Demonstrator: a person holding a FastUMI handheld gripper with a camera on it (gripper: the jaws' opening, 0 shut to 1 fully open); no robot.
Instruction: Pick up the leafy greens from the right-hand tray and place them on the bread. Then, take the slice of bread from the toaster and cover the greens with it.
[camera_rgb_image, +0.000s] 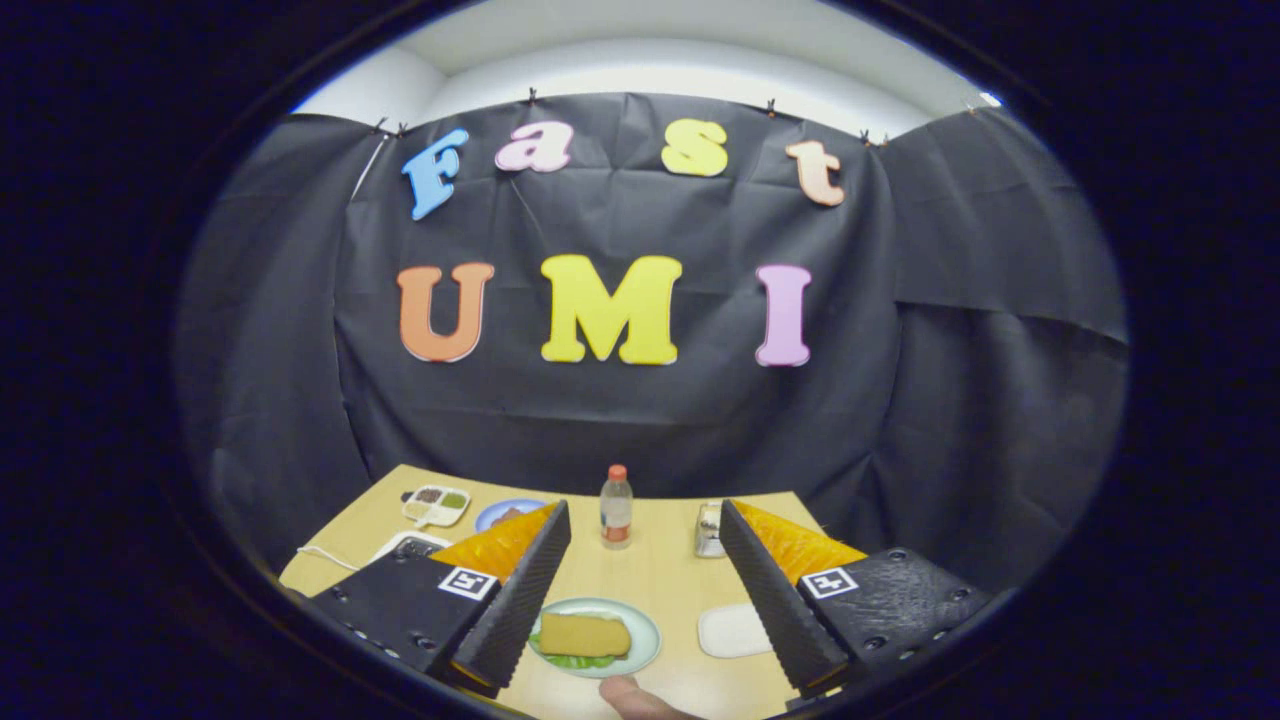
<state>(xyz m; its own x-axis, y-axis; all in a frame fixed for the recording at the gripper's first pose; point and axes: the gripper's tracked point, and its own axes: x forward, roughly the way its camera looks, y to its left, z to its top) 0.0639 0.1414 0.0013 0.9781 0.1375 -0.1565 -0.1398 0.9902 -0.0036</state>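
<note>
The gripper is hovering with its fingers spread wide and holding nothing, the plate lying between them in the lower centre of the frame. A slice of bread is sitting on that plate with the leafy greens peeking out along its lower edge, so the sandwich is looking assembled. A fingertip is poking in just below the plate at the bottom. Any careless dip from here is risking a nudge that slides the top slice off the greens. The white tray is lying beside the right finger; the toaster is sitting partly hidden behind that finger. A bottle is standing mid-table. Whether a lower slice is lying under the greens is hard to make out.
</note>
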